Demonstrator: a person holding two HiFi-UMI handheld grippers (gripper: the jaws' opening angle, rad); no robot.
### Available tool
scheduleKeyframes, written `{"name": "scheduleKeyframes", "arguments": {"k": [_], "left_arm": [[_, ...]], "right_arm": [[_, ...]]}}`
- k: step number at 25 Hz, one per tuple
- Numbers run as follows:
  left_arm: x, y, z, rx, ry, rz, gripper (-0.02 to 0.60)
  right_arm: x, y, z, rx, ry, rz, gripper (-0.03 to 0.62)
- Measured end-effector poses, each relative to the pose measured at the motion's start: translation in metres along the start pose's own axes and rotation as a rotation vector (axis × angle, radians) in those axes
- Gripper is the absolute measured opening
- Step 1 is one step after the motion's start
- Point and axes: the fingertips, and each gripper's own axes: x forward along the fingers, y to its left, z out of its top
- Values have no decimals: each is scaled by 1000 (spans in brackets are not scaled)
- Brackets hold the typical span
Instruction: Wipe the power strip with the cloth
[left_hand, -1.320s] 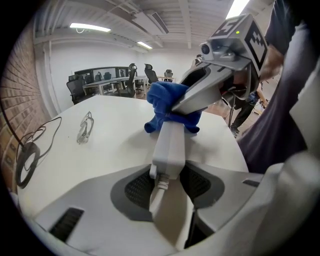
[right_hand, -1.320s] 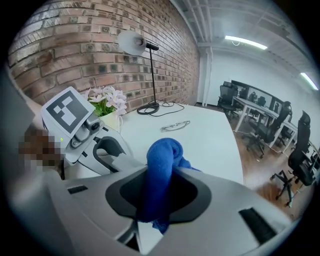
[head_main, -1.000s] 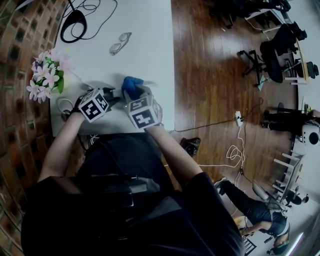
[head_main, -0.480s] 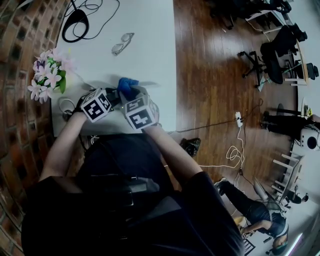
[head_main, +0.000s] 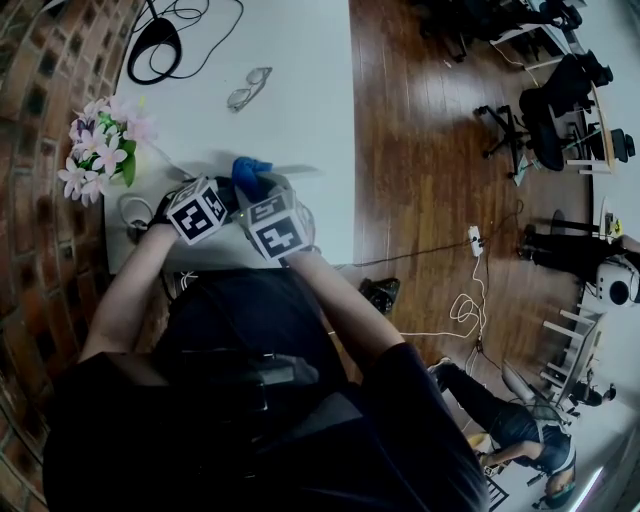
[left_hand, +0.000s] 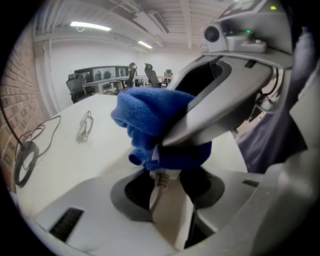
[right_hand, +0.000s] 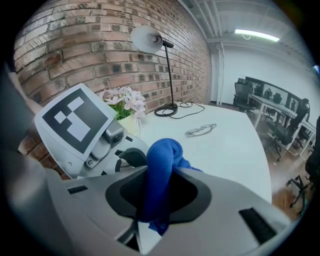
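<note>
In the left gripper view, my left gripper (left_hand: 165, 192) is shut on one end of the white power strip (left_hand: 169, 212), where its cable stub comes out. A bunched blue cloth (left_hand: 150, 125) lies on the strip just beyond the jaws. My right gripper (right_hand: 157, 200) is shut on that blue cloth (right_hand: 161, 160), which bulges up between its jaws. In the head view, both marker cubes sit side by side at the table's near edge: left gripper (head_main: 222, 196), right gripper (head_main: 257, 197), with the cloth (head_main: 250, 170) ahead of them. Most of the strip is hidden.
On the white table (head_main: 300, 90) lie a pair of glasses (head_main: 247, 88) and, further back, a black lamp base with cable (head_main: 155, 45). A vase of pink flowers (head_main: 100, 140) stands left by the brick wall. The table edge runs close on the right, above wooden floor.
The right gripper and the blue cloth have slid a little to the left, closer to the left gripper. The left gripper has kept still.
</note>
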Motion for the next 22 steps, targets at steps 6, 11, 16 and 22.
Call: {"name": "scheduleKeyframes", "arguments": {"k": [6, 11, 16, 22], "left_arm": [[1, 0, -1, 5, -4, 3, 175], [1, 1, -1, 11, -4, 5, 175], [1, 0, -1, 12, -4, 8, 175], [0, 0, 0, 5, -4, 9, 175]], "right_arm": [[5, 9, 4, 27, -9, 17, 81], [8, 18, 7, 45, -24, 35, 81], [10, 25, 9, 45, -30, 65, 81], [11, 25, 11, 63, -22, 92, 81]]}}
